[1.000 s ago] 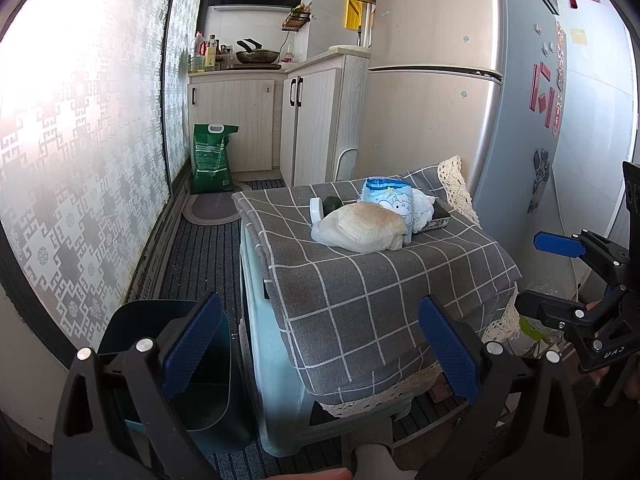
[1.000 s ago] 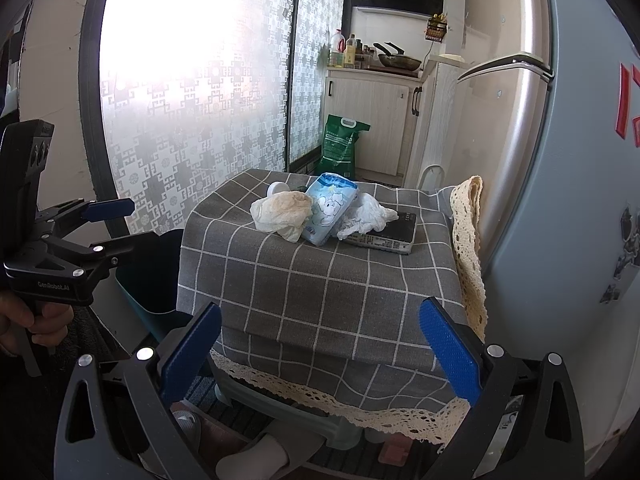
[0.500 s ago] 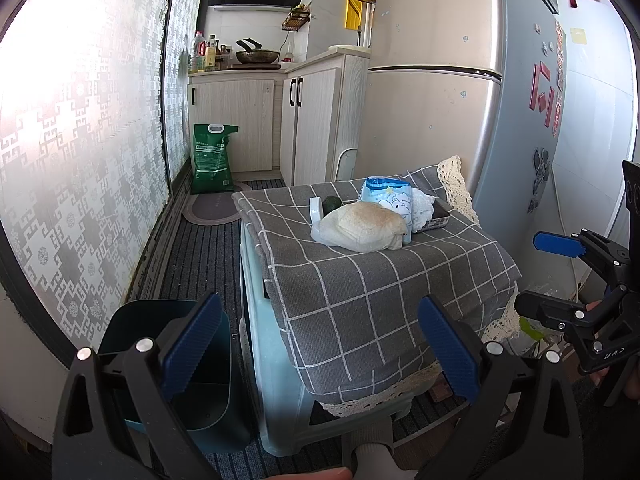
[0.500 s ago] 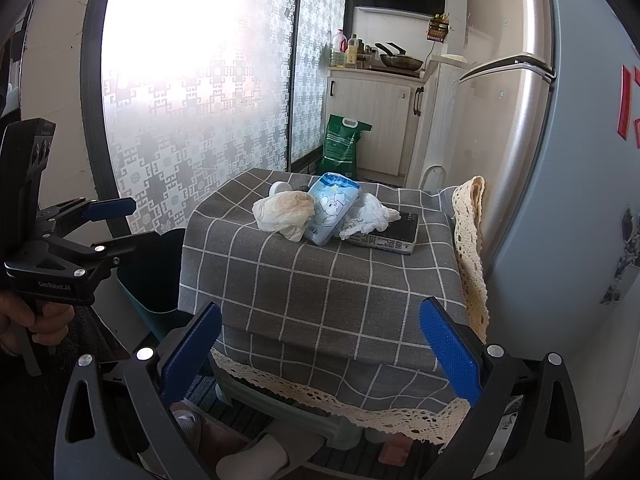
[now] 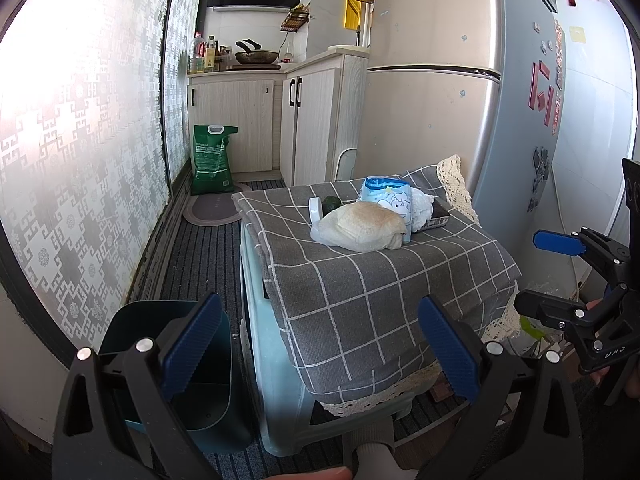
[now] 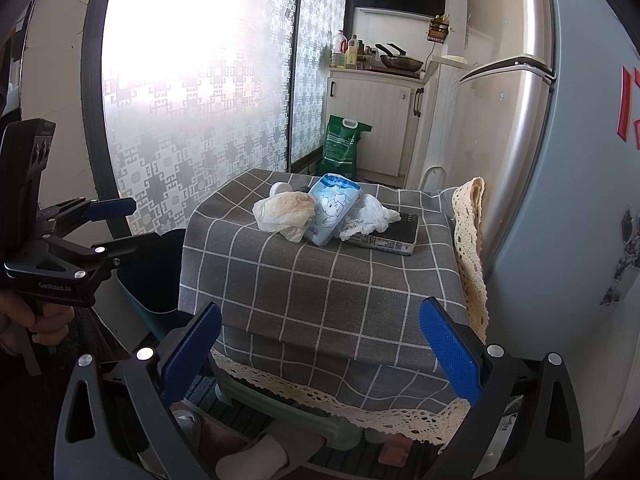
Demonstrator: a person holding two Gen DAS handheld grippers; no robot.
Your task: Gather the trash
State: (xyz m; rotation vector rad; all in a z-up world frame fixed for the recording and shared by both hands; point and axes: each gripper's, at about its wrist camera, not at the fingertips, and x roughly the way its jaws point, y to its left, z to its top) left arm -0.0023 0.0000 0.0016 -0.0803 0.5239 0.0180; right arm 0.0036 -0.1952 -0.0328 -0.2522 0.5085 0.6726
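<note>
The dark green item [image 5: 331, 204] sits half hidden behind the stained tissue [image 5: 362, 227]; the bin [image 5: 208, 392] is partly covered by the left tool [image 5: 320, 348].

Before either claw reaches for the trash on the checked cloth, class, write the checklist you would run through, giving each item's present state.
1. Left claw open and empty: ok.
2. Right claw open and empty: ok.
3. Bin beside the stool, mouth open: ok.
4. Stained tissue in plain view on the cloth: ok.
5. White tissue free of the dark box: not ok, it lies partly on it.
6. Blue packet is trash: cannot tell.
</note>
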